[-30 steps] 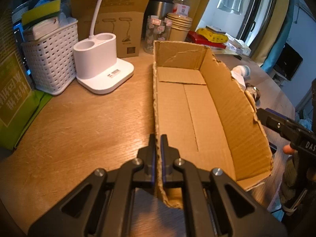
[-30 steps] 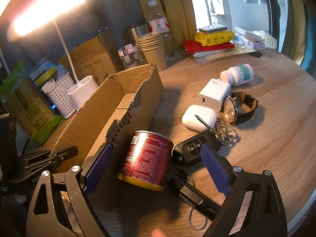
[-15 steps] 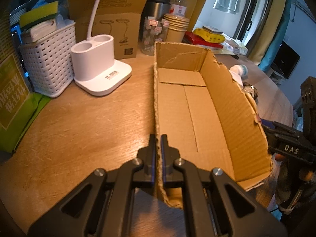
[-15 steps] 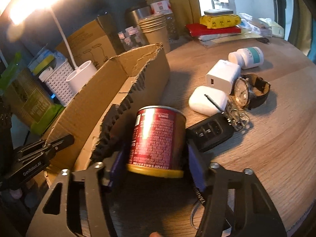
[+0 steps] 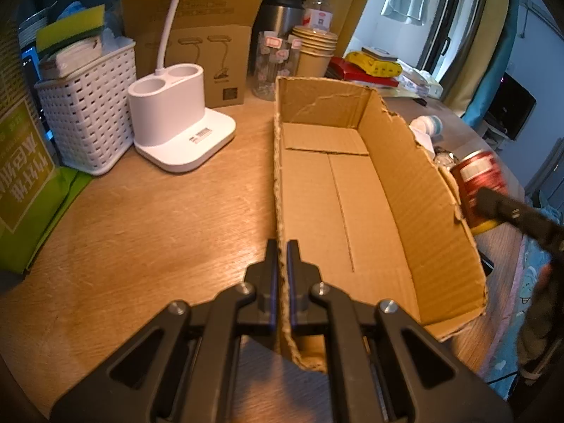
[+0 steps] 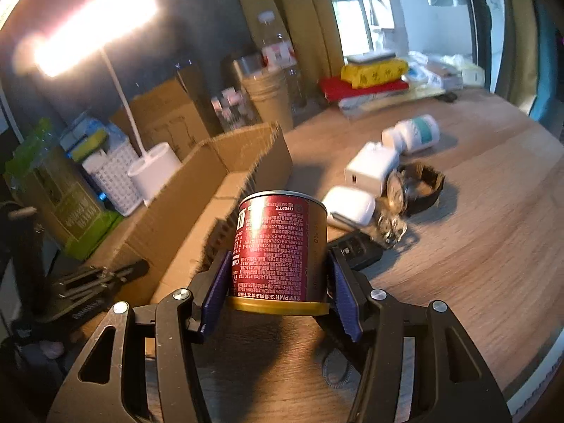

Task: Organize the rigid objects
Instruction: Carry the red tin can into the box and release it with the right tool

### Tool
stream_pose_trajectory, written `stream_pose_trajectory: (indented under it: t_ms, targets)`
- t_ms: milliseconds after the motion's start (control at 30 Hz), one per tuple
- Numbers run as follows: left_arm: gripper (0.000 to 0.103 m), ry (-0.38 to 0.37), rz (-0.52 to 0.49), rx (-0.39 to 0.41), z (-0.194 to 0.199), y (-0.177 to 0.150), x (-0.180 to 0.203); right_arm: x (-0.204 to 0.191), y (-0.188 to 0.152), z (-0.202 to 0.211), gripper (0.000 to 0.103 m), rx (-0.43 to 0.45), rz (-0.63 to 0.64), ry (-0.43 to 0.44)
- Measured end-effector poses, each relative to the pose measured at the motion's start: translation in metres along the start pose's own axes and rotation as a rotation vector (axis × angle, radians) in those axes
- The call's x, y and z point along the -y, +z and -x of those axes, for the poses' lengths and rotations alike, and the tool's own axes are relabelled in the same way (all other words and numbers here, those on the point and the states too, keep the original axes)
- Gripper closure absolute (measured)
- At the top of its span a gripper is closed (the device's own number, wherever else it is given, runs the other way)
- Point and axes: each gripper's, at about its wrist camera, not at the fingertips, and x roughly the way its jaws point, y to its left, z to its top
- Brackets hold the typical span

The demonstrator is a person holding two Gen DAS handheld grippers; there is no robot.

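An open cardboard box [image 5: 352,194] lies on the wooden table, and nothing is inside it. My left gripper [image 5: 281,268] is shut on the box's near left wall. A red can [image 6: 278,243] with a gold rim sits between the blue pads of my right gripper [image 6: 278,268], which is shut on it and holds it off the table beside the box's outer wall [image 6: 197,194]. From the left wrist view the can [image 5: 477,179] shows just past the box's torn right wall. To its right lie a car key [image 6: 356,250], a white case [image 6: 349,204], a charger [image 6: 370,167], a watch [image 6: 419,187] and a pill bottle [image 6: 416,132].
A white lamp base [image 5: 176,120], a white basket [image 5: 88,105] and a green carton [image 5: 24,183] stand left of the box. Behind it are a brown box [image 5: 211,63], a jar, paper cups [image 5: 313,53] and bottles. A black cord lies under the right gripper.
My right gripper has closed on the red can and raised it off the table, tipping it more upright. The left gripper still clamps the box wall in the same place.
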Motion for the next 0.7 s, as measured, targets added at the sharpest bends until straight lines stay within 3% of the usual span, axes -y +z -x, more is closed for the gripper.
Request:
stream_pose_trajectory:
  t_ms: [300,700]
  targets:
    - [0.099,-0.003,0.006,0.004,0.001,-0.001,-0.001,-0.048,0.014,0.028,0.046,0.05,0.093,0.06]
    - [0.099,-0.007,0.007,0.006,0.001,-0.001,0.0,-0.097,-0.007,-0.007,0.045,-0.068,0.206,0.098]
